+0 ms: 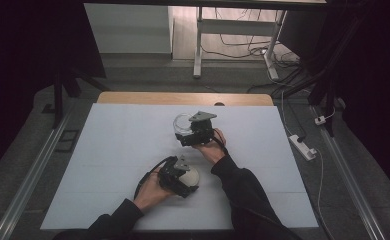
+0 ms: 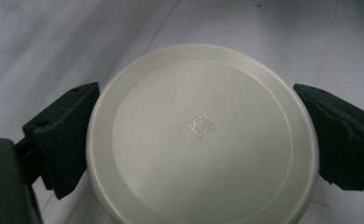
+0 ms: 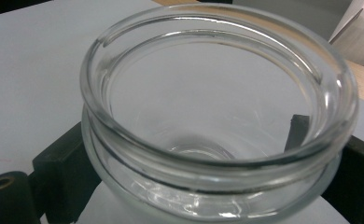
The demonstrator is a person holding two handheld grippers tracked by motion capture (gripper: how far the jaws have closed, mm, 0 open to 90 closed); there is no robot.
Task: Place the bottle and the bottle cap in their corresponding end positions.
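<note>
Left gripper point(image 1: 183, 181) at the near middle of the white table sheet point(image 1: 113, 150), jaws clamped on either side of a round cream lid point(image 1: 189, 176). In the left gripper view, lid point(image 2: 202, 135) seen flat side up, a small embossed square mark at its centre, one black jaw pressing its rim on the left and the other on the right. Lid lying low over the sheet; contact with the sheet cannot be told. Right gripper point(image 1: 193, 134) farther up the sheet, just right of centre, jaws closed around a clear glass jar point(image 1: 182, 122). In the right gripper view, jar point(image 3: 217, 116) open at the top, thick rolled rim, nothing seen inside, one jaw against its wall on the left and the other on the right, the right one visible through the glass. Jar upright, base toward the sheet. Lid and jar apart, lid nearer and slightly left of jar. Wooden table edge point(image 1: 183, 98) showing beyond the far side of the sheet. Dark sleeves entering from the near edge, one hand behind each gripper.
</note>
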